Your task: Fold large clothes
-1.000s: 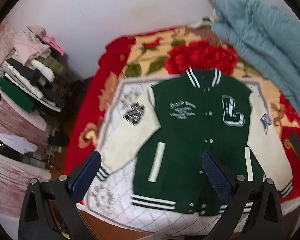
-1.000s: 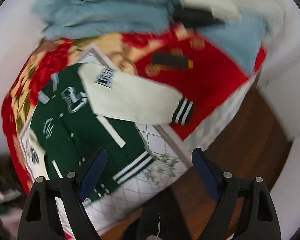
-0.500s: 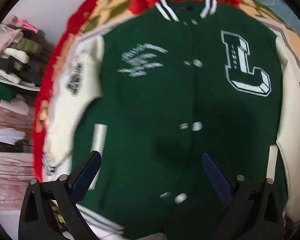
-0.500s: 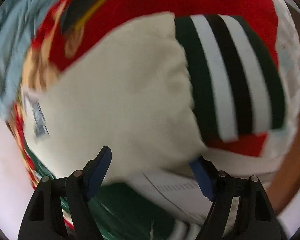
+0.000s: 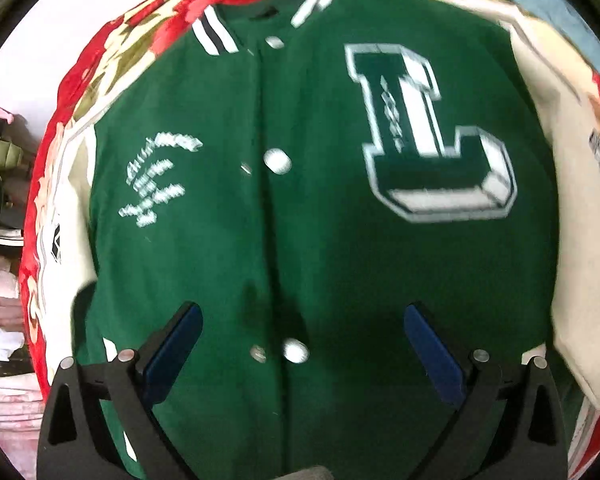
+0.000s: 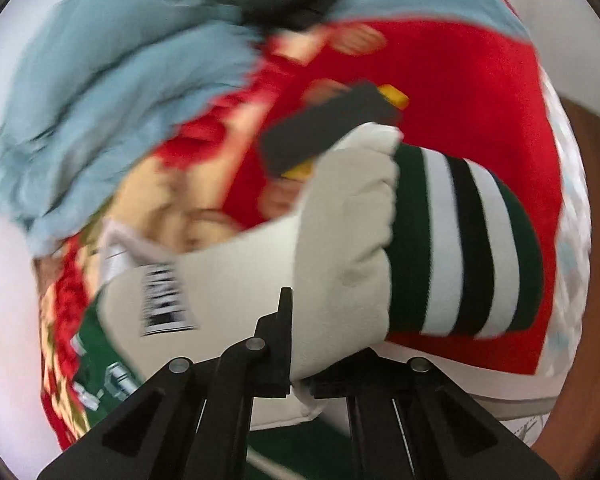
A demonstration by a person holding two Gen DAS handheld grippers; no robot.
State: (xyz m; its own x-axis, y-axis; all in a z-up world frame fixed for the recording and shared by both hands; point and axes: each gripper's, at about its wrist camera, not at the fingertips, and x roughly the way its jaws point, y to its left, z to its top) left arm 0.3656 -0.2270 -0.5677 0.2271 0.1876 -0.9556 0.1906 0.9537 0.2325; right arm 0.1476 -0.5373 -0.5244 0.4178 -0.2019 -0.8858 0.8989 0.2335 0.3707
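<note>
Left claw (image 5: 302, 344) was spread wide, blue pads (image 5: 176, 344) apart, hovering over the green varsity jacket (image 5: 320, 248), nothing between them. Jacket lay front-up on the bed, filling nearly all of that view. Snap placket ran straight ahead of the claw, one snap button (image 5: 296, 350) right between the fingers, another (image 5: 278, 161) farther ahead. Big "L" patch (image 5: 432, 140) sat ahead and right of the claw, white script embroidery (image 5: 158, 178) ahead and left. Striped collar (image 5: 260, 16) at the far end. Cream sleeves flanked the body on both sides. Contact with the fabric: could not tell, frame blurred.

Right claw (image 6: 296, 376) was pressed together, pinching the cream sleeve (image 6: 300, 280) of the jacket. Sleeve fabric bunched out ahead of the fingertips. Its green-white-black striped cuff (image 6: 460, 244) sat ahead and to the right of the claw. A blurred dark-lettered sleeve patch (image 6: 166, 300) lay ahead-left. Green jacket body showed left of and below the claw.

Past the sleeve: red floral blanket (image 6: 440, 68) covering the bed, a dark object with yellow edges (image 6: 332, 128) on it just beyond the cuff, and a pale blue blanket (image 6: 120, 92) heaped farther ahead-left. Brown floor (image 6: 580, 360) at far right.
</note>
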